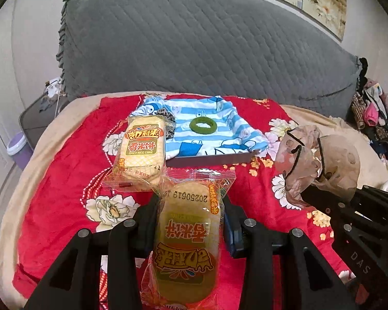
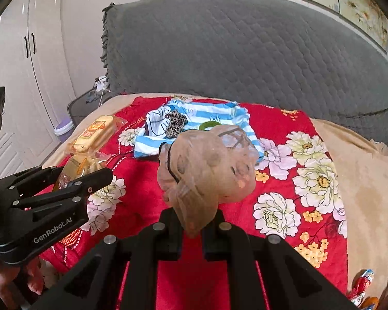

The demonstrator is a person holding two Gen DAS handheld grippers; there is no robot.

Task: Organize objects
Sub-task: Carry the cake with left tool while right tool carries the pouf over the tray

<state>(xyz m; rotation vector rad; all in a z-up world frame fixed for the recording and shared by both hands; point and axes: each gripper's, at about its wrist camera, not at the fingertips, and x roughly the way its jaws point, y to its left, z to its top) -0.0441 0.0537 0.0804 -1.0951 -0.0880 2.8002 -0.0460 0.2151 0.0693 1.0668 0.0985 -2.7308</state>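
My left gripper [image 1: 190, 215] is shut on a rice cake packet [image 1: 187, 240], held above the red floral blanket [image 1: 64, 180]. A second rice cake packet [image 1: 142, 149] lies just beyond it, against a flat tray [image 1: 214, 160] lined with blue striped cloth [image 1: 219, 126]. A green ring [image 1: 202, 124] and a leopard scrunchie [image 2: 175, 124] rest on the cloth. My right gripper [image 2: 192, 222] is shut on a sheer beige scrunchie [image 2: 207, 168], held above the blanket to the right of the tray. It also shows in the left wrist view [image 1: 315, 162].
A grey quilted headboard [image 1: 194, 44] rises behind the bed. A pile of clothes [image 1: 375, 111] sits at the far right. A lilac bin [image 1: 19, 147] and a dark side table [image 1: 36, 118] stand left of the bed. Wrapped snacks [image 2: 362, 286] lie at the right edge.
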